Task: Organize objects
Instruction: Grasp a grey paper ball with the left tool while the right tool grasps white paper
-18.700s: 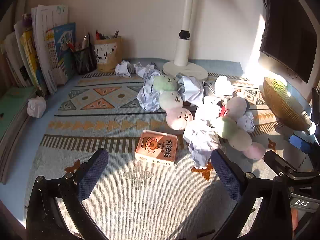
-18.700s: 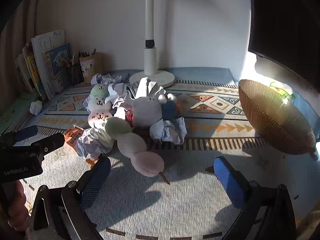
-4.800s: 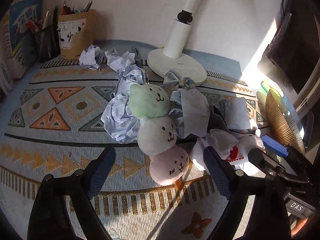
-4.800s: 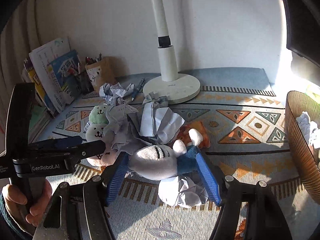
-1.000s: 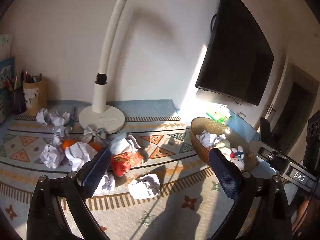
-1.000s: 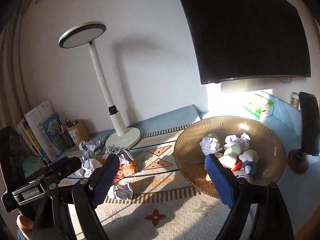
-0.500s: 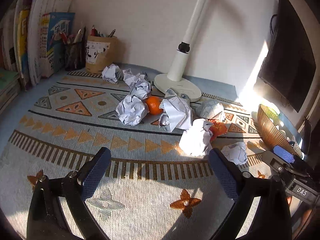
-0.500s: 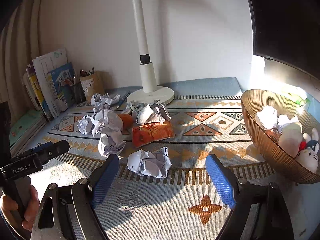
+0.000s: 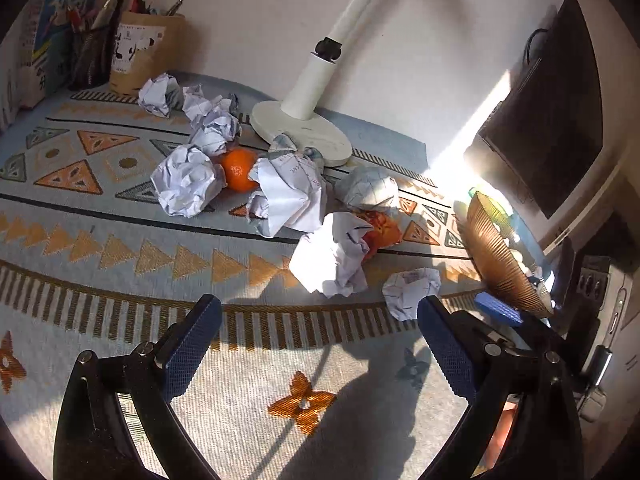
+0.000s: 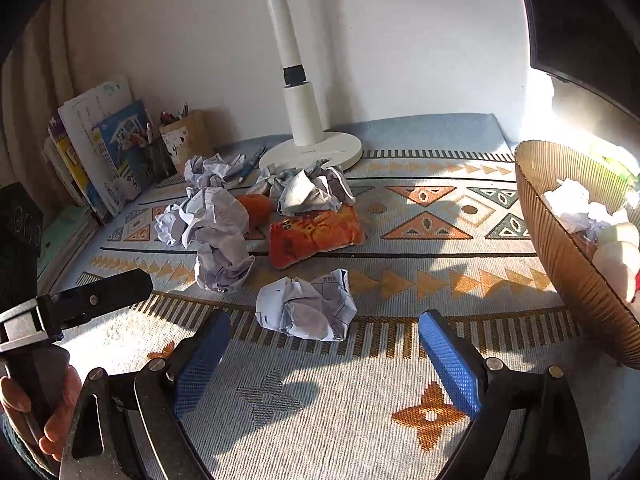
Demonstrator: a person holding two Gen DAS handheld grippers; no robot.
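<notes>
Several crumpled paper balls lie on the patterned mat. One paper ball (image 10: 307, 310) sits just ahead of my open, empty right gripper (image 10: 324, 364); it also shows in the left wrist view (image 9: 410, 290). My left gripper (image 9: 316, 344) is open and empty, short of a larger paper ball (image 9: 332, 254). An orange (image 9: 239, 169) lies among the papers. An orange snack packet (image 10: 314, 234) lies behind them. The brown ribbed bowl (image 10: 560, 248) at the right holds paper balls and plush toys.
A white lamp base (image 10: 312, 152) stands at the back. A pen cup (image 9: 142, 54) and books (image 10: 104, 152) are at the back left. A dark monitor (image 9: 548, 120) hangs at the right. The left gripper's body (image 10: 80, 300) shows at the right wrist view's left.
Both grippers have moved closer to the paper pile and lower toward the mat. The near paper ball now lies just ahead of the right gripper's fingers.
</notes>
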